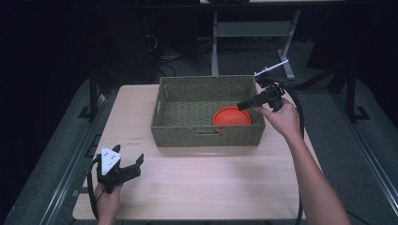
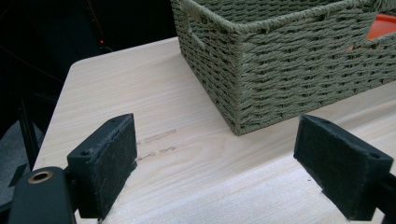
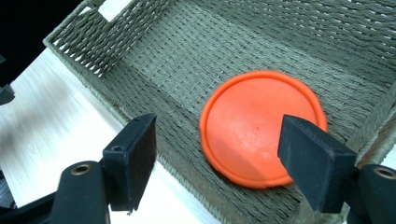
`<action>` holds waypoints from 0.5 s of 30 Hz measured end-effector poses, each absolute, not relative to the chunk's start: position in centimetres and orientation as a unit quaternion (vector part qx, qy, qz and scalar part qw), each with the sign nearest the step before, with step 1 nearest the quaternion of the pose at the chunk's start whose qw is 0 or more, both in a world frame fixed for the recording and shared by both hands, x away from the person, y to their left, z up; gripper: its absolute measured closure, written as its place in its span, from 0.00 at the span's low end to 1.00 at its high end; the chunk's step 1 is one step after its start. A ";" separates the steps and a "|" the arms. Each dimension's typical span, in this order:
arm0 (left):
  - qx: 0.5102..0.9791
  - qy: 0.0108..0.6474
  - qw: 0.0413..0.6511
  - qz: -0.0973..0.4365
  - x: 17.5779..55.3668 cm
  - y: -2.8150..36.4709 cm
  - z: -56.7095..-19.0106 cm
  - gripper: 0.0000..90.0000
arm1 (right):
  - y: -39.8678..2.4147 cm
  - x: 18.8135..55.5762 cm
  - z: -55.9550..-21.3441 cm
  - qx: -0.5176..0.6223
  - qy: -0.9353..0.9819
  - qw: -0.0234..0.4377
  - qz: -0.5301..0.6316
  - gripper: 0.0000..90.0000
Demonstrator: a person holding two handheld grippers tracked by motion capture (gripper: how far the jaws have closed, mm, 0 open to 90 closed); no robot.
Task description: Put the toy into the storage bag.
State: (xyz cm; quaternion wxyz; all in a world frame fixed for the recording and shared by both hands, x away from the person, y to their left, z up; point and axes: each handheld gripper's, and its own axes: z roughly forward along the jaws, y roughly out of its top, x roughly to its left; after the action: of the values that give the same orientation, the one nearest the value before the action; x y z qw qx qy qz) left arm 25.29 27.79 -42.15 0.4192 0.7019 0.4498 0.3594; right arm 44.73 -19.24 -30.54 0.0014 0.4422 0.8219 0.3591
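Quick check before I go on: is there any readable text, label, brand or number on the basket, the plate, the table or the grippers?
None can be read.
Light wooden table: two short rows of faint marks near the left hand-held gripper, too faint and small to read.
Woven olive-green rope basket: no label seen.
Round orange plastic plate: plain, no print.

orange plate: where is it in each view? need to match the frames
High view: the orange plate lies flat in the near right part of the woven basket, right of centre frame.
Left gripper view: an orange sliver at the top right edge, past the basket's rim.
Right gripper view: centre right, on the basket's floor, partly behind one jaw.
Shared landmark: the woven basket on the wooden table.
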 end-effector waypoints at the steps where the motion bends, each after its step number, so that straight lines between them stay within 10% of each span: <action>1: 0.702 0.450 0.419 0.359 25.3 27.8 -42.1 0.14 | -19.3 44.6 -30.5 0.441 0.822 0.002 0.360 0.30; 15: 0.702 0.449 0.419 0.360 25.3 27.8 -42.1 0.14 | -20.4 42.5 -30.5 0.426 0.823 -0.003 0.376 0.32</action>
State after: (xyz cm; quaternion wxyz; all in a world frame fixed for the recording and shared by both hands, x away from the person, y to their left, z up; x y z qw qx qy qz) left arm 25.28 27.76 -42.14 0.4185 0.7023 0.4494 0.3601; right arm 42.51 -20.44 -30.48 -0.0029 0.4259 0.8231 0.3756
